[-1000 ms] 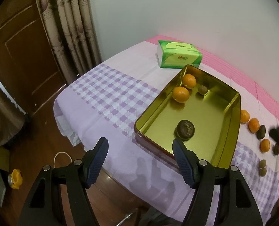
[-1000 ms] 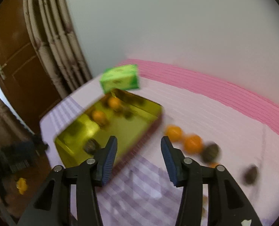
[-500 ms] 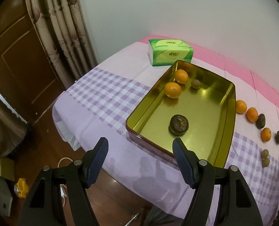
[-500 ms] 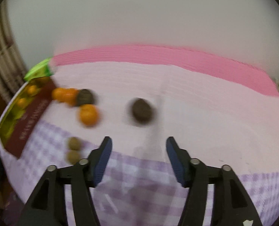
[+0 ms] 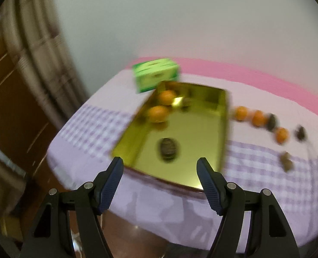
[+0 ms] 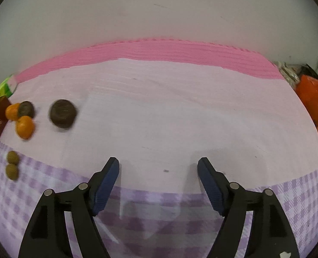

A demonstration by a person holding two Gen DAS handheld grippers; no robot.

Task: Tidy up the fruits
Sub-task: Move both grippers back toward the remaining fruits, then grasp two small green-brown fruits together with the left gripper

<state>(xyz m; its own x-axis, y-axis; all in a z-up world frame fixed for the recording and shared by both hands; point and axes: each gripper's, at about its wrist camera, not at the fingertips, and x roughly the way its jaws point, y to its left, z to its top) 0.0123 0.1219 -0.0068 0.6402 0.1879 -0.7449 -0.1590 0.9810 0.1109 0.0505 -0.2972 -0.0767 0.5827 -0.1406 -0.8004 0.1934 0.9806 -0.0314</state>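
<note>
The gold tin point(image 5: 180, 142) sits on the left half of the table point(image 6: 180, 111), its long side running from the near edge toward the wall, and it serves as the collecting place: two oranges point(image 5: 157, 113) lie against its far left corner with a small brownish fruit beside them, too blurred to name, and one dark round fruit point(image 5: 169, 149) rests alone near the middle of its floor. A green tissue box point(image 5: 155, 77) stands just beyond the tin's far end, out of the way. The fruit not yet gathered lies on the cloth to the right of the tin, strung out from its right wall toward the near edge: oranges, dark fruits and two small greenish ones point(image 6: 12, 165) closest to the near edge. The left gripper point(image 5: 160, 182) hovers off the near edge with its jaws moderately apart and nothing between them, probably waiting. The right gripper point(image 6: 157, 180) hangs over bare cloth further right; its jaws have just been opening, stand wide and hold nothing, which suits a reach for the next piece. The nearest candidate looks to be the lone dark fruit point(image 6: 62, 113), well apart to its left, with an orange point(image 6: 25, 127) beyond it beside the tin.
</note>
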